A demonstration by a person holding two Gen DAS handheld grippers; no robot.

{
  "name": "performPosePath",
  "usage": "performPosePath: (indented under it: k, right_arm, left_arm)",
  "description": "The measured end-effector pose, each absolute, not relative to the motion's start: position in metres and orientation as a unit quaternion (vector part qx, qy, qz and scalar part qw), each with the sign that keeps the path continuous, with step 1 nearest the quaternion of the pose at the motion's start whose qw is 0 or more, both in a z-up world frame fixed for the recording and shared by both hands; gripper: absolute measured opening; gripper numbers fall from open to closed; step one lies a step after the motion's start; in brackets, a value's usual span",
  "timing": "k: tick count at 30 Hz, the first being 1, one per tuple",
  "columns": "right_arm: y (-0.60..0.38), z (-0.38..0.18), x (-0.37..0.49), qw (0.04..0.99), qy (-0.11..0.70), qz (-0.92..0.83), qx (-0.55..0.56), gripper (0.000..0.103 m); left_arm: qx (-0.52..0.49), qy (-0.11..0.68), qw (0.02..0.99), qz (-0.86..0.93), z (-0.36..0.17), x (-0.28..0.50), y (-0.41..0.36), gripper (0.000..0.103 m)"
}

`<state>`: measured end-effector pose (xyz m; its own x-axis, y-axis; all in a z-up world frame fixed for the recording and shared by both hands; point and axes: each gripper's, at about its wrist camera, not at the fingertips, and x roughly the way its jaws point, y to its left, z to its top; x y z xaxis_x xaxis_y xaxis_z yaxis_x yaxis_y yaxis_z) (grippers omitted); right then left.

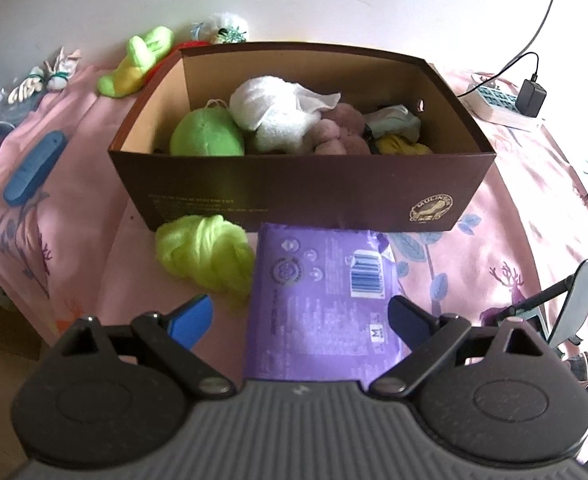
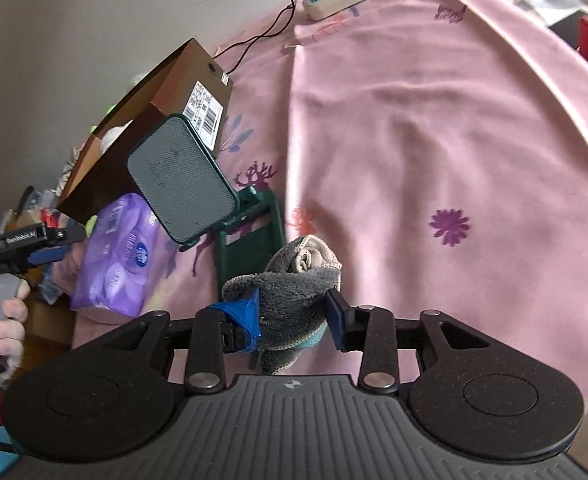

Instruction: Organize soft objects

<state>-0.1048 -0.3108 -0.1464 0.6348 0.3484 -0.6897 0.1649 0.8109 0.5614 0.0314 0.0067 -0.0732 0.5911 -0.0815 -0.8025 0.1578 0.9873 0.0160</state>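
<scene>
Right wrist view: the grey towel point(image 2: 294, 300) sits between the fingers of the right claw point(image 2: 294, 316), partly open with both pads at its folds; whether they grip it I cannot tell. It is a plush rolled bundle, long axis running away from the claw, on the pink bedsheet point(image 2: 434, 140). The brown box point(image 1: 302, 188) of soft things lies left. The left claw point(image 1: 300, 320) stands wide, empty, over the purple tissue pack point(image 1: 318, 300).

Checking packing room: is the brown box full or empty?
Partly full: the brown box holds several soft items, including a green ball, with wall showing above.
</scene>
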Motion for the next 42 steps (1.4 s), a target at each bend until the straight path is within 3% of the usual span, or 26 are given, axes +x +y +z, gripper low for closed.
performPosePath:
  k: [5, 10, 14, 20, 25, 42]
  right_arm:
    - [-0.311, -0.148, -0.102, 0.848, 0.425, 0.055, 0.311, 0.021]
    - [-0.305, -0.150, -0.096, 0.843, 0.430, 0.066, 0.316, 0.033]
    - [-0.296, -0.156, -0.088, 0.831, 0.444, 0.089, 0.322, 0.035]
    - [-0.292, -0.158, -0.084, 0.827, 0.447, 0.101, 0.326, 0.035]
    - [-0.298, -0.154, -0.087, 0.833, 0.432, 0.093, 0.334, 0.026]
    - [-0.322, -0.139, -0.094, 0.847, 0.378, 0.022, 0.372, 0.025]
  left_arm:
    - [0.044, 0.450, 0.890, -0.056, -0.073, 0.037, 0.010, 0.095]
    - [0.042, 0.453, 0.889, -0.049, -0.076, 0.043, 0.013, 0.095]
    - [0.040, 0.456, 0.888, -0.042, -0.079, 0.047, 0.016, 0.095]
    - [0.035, 0.447, 0.894, -0.003, -0.077, 0.057, 0.037, 0.095]
    - [-0.011, 0.458, 0.888, 0.045, -0.081, 0.066, 0.074, 0.095]
    - [-0.112, 0.476, 0.868, 0.088, -0.110, 0.104, 0.113, 0.097]
